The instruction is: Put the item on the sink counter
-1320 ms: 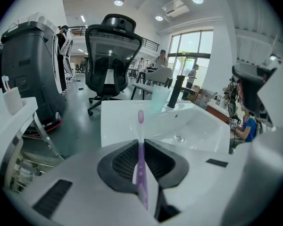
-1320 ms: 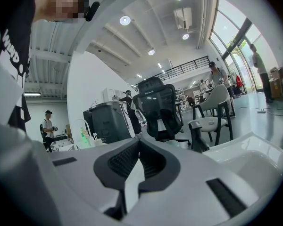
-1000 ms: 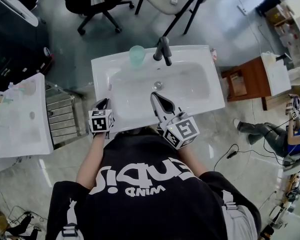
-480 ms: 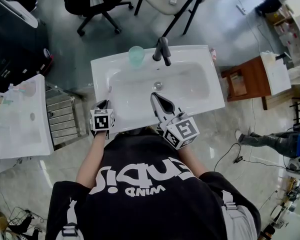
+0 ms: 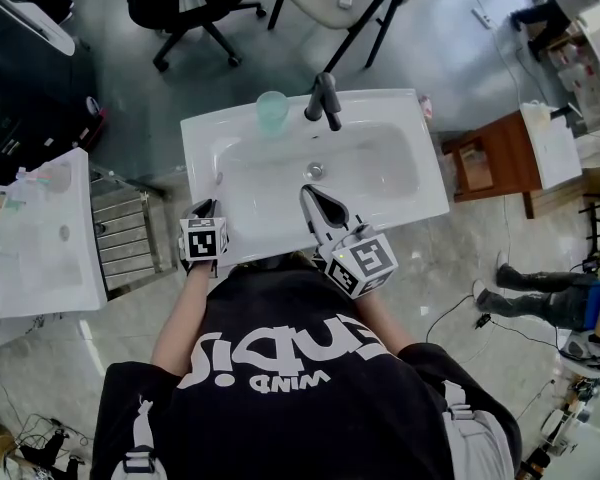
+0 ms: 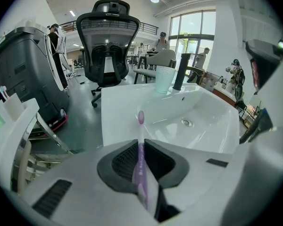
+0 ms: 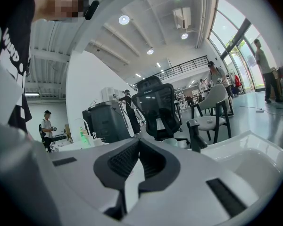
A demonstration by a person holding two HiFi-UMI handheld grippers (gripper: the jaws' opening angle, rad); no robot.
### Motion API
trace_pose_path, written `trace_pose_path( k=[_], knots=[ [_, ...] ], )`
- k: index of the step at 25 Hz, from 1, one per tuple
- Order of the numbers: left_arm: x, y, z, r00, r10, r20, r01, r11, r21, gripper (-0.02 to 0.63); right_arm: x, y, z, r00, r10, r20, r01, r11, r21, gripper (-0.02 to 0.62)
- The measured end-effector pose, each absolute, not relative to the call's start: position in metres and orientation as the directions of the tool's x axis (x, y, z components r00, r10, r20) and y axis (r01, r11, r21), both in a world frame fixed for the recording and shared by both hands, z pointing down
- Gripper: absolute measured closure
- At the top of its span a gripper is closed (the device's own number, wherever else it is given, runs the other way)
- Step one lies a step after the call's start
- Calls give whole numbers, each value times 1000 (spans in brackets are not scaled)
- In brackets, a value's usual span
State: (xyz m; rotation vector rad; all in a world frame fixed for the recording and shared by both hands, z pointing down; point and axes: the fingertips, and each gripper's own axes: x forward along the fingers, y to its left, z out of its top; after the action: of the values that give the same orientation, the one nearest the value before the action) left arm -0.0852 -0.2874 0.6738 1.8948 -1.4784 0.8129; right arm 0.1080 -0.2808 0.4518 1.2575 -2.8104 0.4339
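Pale purple toothbrush (image 6: pixel 140 159), glossy white sink counter (image 5: pixel 205 143), translucent mint-green cup (image 5: pixel 273 111), black faucet (image 5: pixel 326 98), black shirt (image 5: pixel 280 408) with white lettering

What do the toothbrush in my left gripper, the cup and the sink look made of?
The toothbrush looks like translucent purple plastic: light passes through its handle. The cup is pale green and see-through, probably plastic, possibly glass. The sink is glossy white with sharp highlights, likely ceramic.

The left gripper (image 5: pixel 209 206) holds a toothbrush (image 5: pixel 218 180) over the sink counter's (image 5: pixel 432 183) left rim. The right gripper (image 5: pixel 308 193) reaches over the basin (image 5: pixel 380 168). A green cup (image 5: pixel 273 110) stands beside the faucet (image 5: pixel 326 101).
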Motion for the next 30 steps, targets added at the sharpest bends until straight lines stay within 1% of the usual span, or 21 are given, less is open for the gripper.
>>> trace_pose_path(
  k=[12,16,20,24,25,30],
  knots=[
    [-85,-287,674,195,-613,766,-975,-206,84,548,108,-279,452,-674,-724,145,-734,635,-239,577],
    [-82,-287,672,211,-614,761,-972,-210,100,502,107,-279,451,-675,-722,148,-733,637,-237,577],
    [-81,-287,669,216,-628,748,-972,-213,102,495,106,-280,450,-679,-719,147,-730,641,-238,577],
    [-88,-289,657,203,-679,705,-975,-204,84,495,104,-279,451,-679,-719,148,-730,641,-237,577],
    [-90,-289,654,200,-691,695,-976,-203,79,497,104,-278,452,-680,-718,149,-729,641,-238,577],
    [-92,-289,640,220,-715,663,-973,-209,97,573,102,-278,452,-682,-716,149,-728,643,-239,577]
  ],
)
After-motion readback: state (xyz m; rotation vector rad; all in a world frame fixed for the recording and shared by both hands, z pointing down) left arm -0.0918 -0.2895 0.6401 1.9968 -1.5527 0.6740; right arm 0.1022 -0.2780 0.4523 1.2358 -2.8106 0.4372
